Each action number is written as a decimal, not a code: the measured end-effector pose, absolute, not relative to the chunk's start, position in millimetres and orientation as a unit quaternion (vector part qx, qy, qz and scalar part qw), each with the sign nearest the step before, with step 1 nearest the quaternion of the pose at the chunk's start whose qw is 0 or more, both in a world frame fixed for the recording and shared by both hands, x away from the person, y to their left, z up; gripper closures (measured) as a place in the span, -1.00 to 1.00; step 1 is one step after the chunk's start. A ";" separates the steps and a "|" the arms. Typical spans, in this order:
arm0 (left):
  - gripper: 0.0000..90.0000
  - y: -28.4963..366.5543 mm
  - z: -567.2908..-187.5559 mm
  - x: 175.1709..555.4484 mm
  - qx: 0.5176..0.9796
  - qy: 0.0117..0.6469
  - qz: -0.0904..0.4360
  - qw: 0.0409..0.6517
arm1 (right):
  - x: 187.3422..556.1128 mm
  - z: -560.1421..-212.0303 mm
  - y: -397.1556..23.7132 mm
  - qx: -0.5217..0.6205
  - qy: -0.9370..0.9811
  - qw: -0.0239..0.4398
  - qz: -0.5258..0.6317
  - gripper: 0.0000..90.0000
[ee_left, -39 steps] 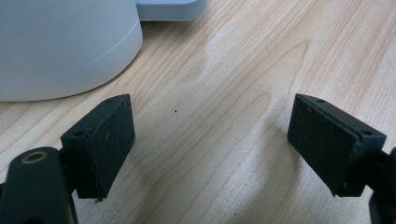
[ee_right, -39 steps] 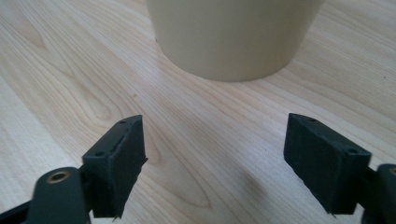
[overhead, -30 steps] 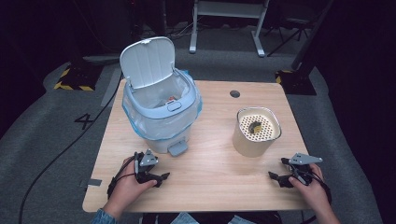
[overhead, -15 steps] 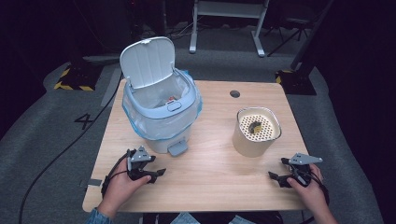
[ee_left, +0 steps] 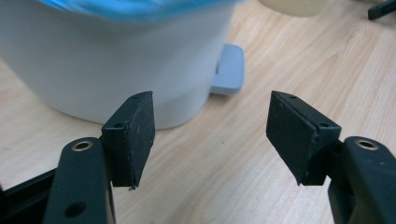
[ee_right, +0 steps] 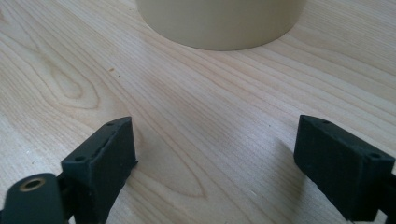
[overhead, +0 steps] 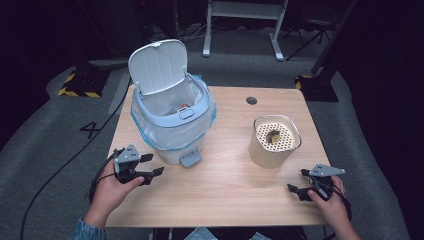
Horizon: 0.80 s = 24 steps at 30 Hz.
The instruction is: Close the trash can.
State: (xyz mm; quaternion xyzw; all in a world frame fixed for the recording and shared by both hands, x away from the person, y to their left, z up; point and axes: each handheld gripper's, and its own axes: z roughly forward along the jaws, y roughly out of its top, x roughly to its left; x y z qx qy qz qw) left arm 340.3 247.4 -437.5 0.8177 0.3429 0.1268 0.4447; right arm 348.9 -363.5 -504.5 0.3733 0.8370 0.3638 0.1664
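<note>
Left claw [overhead: 150, 165] beside the base of the white plastic pedal bin with blue liner and raised lid [overhead: 170, 120], at the near left of the light wooden desk [overhead: 230, 190]. Jaws apart with nothing between them, though just closing a little. Bin straight ahead and slightly left of that claw in the left gripper view, grey foot pedal [ee_left: 229, 70] beyond the gap. Right claw [overhead: 300, 185] open, empty, resting low near the cream perforated-top canister [overhead: 275, 142], well apart from the bin. Left hand clearly the nearer one for the bin.
</note>
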 end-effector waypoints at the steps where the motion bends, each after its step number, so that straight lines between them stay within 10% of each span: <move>1: -0.25 251.1 -432.8 341.2 0.814 0.343 0.131 0.450 | 348.9 -504.5 -363.5 0.373 0.837 0.166 0.364 -0.71; 24: -0.20 288.4 -346.2 358.1 0.740 0.347 0.185 0.546 | 348.9 -504.5 -363.6 0.373 0.837 0.166 0.364 -0.71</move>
